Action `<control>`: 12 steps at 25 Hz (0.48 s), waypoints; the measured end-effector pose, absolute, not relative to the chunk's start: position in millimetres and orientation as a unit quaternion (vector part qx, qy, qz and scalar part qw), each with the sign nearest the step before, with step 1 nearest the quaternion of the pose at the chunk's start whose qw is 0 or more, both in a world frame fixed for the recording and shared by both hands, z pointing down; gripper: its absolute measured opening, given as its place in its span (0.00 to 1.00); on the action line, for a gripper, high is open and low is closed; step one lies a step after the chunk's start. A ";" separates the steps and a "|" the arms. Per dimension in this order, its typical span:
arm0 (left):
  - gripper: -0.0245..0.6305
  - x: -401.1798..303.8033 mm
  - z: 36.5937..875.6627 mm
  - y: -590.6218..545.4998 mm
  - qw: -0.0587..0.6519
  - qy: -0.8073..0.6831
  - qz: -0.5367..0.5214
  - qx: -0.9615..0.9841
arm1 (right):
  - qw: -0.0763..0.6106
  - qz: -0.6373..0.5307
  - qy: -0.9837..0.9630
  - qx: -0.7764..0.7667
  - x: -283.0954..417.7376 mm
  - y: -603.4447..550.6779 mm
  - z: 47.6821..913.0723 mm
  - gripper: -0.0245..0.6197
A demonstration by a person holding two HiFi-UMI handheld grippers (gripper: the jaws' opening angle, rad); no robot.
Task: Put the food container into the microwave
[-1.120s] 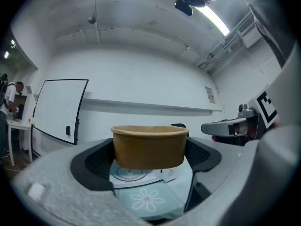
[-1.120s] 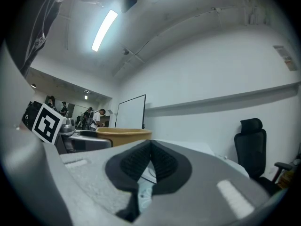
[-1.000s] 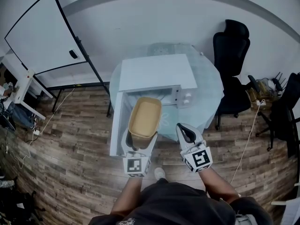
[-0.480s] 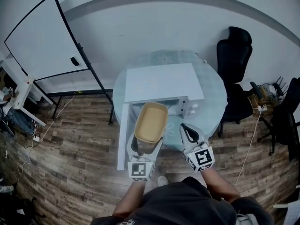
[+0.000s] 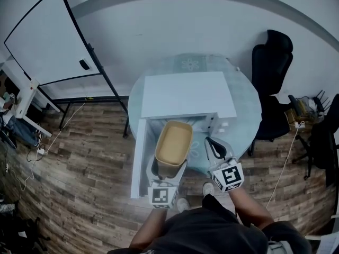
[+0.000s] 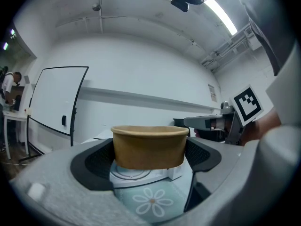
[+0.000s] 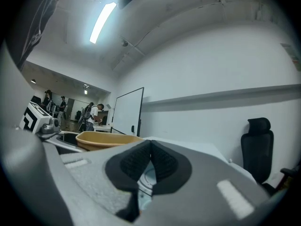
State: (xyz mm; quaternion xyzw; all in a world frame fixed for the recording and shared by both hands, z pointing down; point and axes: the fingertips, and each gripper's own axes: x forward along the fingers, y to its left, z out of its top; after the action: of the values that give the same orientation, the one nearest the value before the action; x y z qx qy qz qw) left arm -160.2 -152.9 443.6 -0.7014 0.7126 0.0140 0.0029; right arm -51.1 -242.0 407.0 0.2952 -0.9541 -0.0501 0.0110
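Observation:
A tan paper food container (image 5: 172, 145) is held level, and my left gripper (image 5: 168, 165) is shut on its near end. In the left gripper view the container (image 6: 149, 146) sits between both black pads. It hangs right in front of the white microwave (image 5: 188, 95), whose door (image 5: 138, 156) swings open to the left. The glass turntable (image 6: 133, 174) inside shows just under the container. My right gripper (image 5: 214, 150) is shut with nothing in it, to the right of the container. Its pads (image 7: 149, 166) meet, and the container (image 7: 106, 139) shows at its left.
The microwave stands on a round glass table (image 5: 243, 105) with a flower print (image 6: 153, 205). A whiteboard on a stand (image 5: 47, 36) is at the left, a black office chair (image 5: 273, 57) at the right. People stand far off (image 7: 91, 114) in the right gripper view.
Both grippers and the container have moved forward, closer to the microwave's open front. The container's far end now reaches the opening.

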 end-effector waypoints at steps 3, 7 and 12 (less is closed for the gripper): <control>0.78 -161.8 456.5 -158.5 -0.009 0.724 0.013 -0.690 | 0.025 -0.046 -0.957 0.284 -54.1 -250.6 421.4 0.04; 0.78 -165.0 477.3 -171.1 -0.031 0.737 0.004 -0.675 | 0.043 -0.031 -0.961 0.271 -56.7 -267.2 442.5 0.04; 0.78 -167.7 503.7 -185.9 -0.053 0.747 -0.005 -0.662 | 0.059 -0.017 -0.964 0.260 -57.5 -286.1 465.8 0.04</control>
State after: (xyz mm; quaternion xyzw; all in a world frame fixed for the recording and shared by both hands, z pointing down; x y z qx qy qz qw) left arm -167.7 -185.9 503.7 -0.6625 0.7472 -0.0048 -0.0535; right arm -57.5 -286.1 465.8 0.2596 -0.9637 -0.0172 0.0592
